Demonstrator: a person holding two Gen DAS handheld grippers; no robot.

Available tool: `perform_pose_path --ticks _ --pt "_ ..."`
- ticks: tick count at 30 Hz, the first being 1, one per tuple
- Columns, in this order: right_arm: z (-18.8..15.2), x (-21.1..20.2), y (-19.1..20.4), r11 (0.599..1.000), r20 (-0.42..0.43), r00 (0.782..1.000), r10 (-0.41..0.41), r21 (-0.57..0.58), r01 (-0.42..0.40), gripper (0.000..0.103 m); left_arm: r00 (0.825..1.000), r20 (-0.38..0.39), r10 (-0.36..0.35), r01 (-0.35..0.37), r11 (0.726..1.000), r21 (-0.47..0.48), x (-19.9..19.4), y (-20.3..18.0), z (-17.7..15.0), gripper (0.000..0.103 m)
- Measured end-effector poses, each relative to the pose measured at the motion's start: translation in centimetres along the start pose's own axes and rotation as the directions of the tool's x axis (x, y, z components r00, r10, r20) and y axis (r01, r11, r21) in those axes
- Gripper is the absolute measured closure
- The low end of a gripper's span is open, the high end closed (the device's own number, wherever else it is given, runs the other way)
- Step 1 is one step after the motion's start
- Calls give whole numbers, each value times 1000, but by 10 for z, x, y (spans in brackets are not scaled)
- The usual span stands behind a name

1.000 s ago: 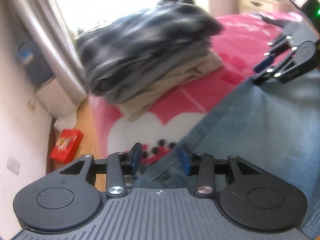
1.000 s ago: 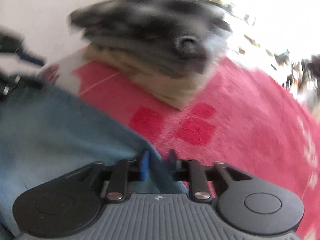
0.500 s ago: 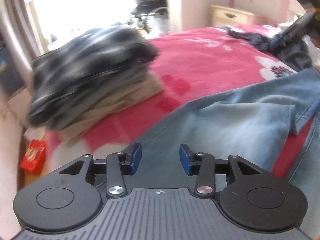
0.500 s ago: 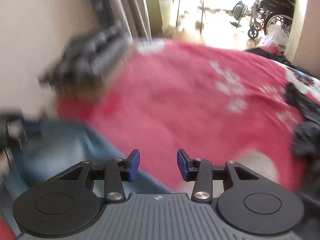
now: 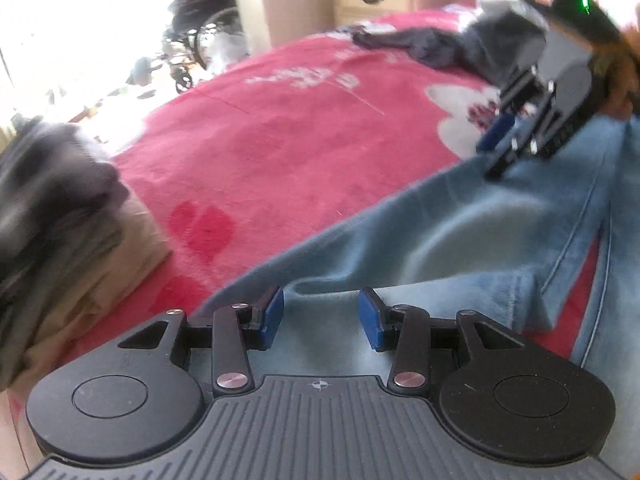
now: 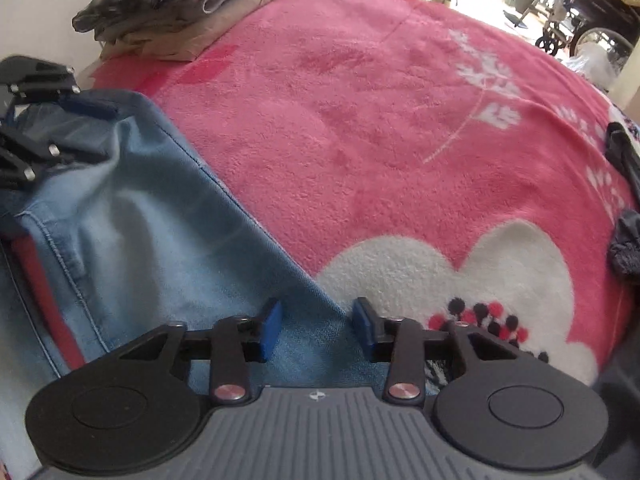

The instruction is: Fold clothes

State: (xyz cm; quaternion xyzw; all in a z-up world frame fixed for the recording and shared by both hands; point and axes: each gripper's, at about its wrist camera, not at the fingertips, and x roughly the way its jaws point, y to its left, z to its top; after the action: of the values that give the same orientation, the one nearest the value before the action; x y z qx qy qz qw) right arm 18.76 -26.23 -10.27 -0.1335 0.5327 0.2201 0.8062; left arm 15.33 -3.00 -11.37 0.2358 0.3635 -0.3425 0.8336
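- A pair of light blue jeans lies spread on the bed, over a pink blanket with white flower shapes.
- The left gripper hangs low over the denim near one edge of it, its blue pads apart with a fold of cloth lying in the gap; the pads do not press on it.
- The right gripper sits over the opposite edge of the jeans, where the denim meets the blanket. Its jaws have just been closing, yet in its own camera the pads stand apart, with the hem between them and not pinched.
- Seen from the left camera, the right gripper points down at the jeans edge, close to the cloth; whether it touches I cannot tell.
- A stack of folded clothes, dark plaid on top and beige below, rests at the far corner of the bed, well apart from the jeans.
- A dark garment lies crumpled at the other side of the blanket.
- A pale dresser stands beyond the bed.
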Motion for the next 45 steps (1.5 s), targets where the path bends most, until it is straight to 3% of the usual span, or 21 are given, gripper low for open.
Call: perform_pose_path --ticks 1,6,8,11,16,21,23,24,25,26,27,32,35,37,40,45 --pt "-2 -2 2 999 -7 1000 -15 -29 15 93 1000 1 0 0 1000 12 2 -3 -2 62" --pt "3 -31 22 979 64 990 -126 -155 135 98 1000 28 -2 1 999 36 1 -5 -9 62" --pt "11 -44 29 954 125 971 -206 -197 228 98 999 41 11 -14 998 68 -2 -6 -9 61" --pt "27 -49 32 880 202 914 -351 -263 396 98 998 43 51 -56 990 127 1 -8 -4 61" --pt "54 -15 22 848 208 892 -402 -283 449 98 995 27 93 -97 978 184 11 -10 -2 59" --pt "60 49 -13 911 105 925 -365 -165 378 91 995 25 95 -98 980 172 15 -7 -5 56" --pt "61 50 -29 945 107 943 -315 -52 322 88 996 24 92 -94 982 161 15 -5 -5 56" --pt "58 41 -44 962 109 956 -272 40 270 82 996 23 91 -93 983 161 15 -5 -5 56" --pt "53 28 -63 968 112 969 -221 144 205 64 996 22 91 -94 982 162 15 -5 -5 56" --pt "49 16 -81 960 121 978 -170 246 137 56 995 22 92 -95 982 163 15 -6 -5 56" --pt "45 3 -100 936 136 983 -120 345 67 43 995 22 94 -96 982 164 16 -6 -5 55" --pt "-16 -93 -169 752 269 943 -197 658 -31 42 995 18 98 -100 983 151 16 -6 -5 55" --pt "-71 -147 -187 660 312 912 -264 748 -65 42 995 13 100 -101 984 146 17 -6 -3 55" --pt "-111 -168 -192 609 298 902 -312 791 -51 42 995 10 103 -103 984 143 18 -6 -2 55" --pt "-164 -168 -195 543 207 923 -324 839 2 42 994 4 107 -106 986 125 20 -6 0 54" --pt "-218 -125 -201 418 121 957 -265 908 1 42 994 -22 106 -104 991 80 23 -3 4 53"
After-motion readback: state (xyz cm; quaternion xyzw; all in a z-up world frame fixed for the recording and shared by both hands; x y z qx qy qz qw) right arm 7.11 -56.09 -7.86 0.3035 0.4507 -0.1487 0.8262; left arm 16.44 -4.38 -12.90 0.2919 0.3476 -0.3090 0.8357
